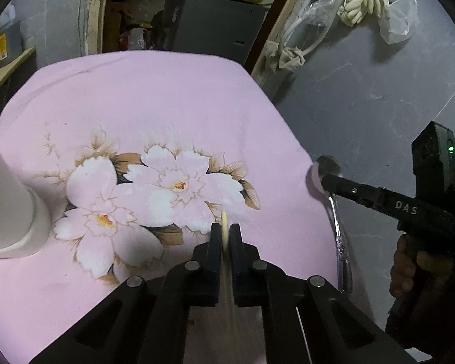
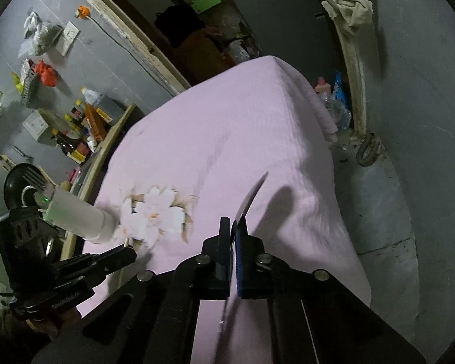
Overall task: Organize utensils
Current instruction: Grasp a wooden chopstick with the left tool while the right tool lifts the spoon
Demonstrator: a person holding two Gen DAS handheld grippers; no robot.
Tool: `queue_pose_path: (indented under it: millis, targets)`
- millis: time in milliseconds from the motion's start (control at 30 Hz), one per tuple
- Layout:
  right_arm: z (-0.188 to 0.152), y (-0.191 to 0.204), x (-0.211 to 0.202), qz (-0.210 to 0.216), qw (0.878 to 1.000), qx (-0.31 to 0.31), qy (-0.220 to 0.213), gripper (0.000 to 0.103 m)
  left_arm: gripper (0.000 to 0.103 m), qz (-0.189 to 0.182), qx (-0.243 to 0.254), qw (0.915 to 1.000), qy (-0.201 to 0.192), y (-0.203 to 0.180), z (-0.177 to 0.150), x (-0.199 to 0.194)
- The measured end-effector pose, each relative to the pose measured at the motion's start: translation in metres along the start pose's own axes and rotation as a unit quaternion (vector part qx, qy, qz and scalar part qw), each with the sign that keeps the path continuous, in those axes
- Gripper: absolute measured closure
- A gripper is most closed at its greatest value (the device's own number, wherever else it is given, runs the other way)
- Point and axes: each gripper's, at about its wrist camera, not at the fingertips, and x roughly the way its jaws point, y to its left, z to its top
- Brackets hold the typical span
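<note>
The left tongs (image 1: 225, 230) pinch a pale chopstick (image 1: 224, 220), which points forward over the pink flowered table (image 1: 166, 97). The right tongs (image 2: 233, 227) clamp a metal spoon (image 1: 329, 166), bowl forward, handle trailing back.

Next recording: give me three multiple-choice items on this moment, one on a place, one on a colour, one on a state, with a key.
1. Where does the white cylindrical holder stand?
A. cloth's left side
B. floor
C. shelf

2. The flowered tablecloth is mainly:
A. green
B. pink
C. grey

3. The left gripper is:
A. open, empty
B. shut on the thin pale wooden stick
C. out of view

Key: 1 A, its base rests on the cloth at left; 2 B, pink all over; 3 B, the stick sits between closed pads.
</note>
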Motion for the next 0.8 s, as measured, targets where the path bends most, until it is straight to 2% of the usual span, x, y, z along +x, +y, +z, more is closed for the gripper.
queue_pose_path:
  millis: [400, 600, 800]
  targets:
    - [-0.007, 0.062, -0.041, 0.062, 0.994, -0.047, -0.079, 0.101, 0.098, 0.021, -0.025, 0.9953, -0.091, 0.010, 0.001, -0.077]
    - [-0.009, 0.112, -0.064, 0.071, 0.985, -0.099, -0.124, 0.101, 0.098, 0.050, -0.042, 0.9853, -0.158, 0.023, 0.006, -0.128]
    - [-0.005, 0.174, -0.085, 0.072, 0.972, -0.148, -0.170, 0.101, 0.098, 0.061, -0.051, 0.9748, -0.209, 0.047, 0.013, -0.178]
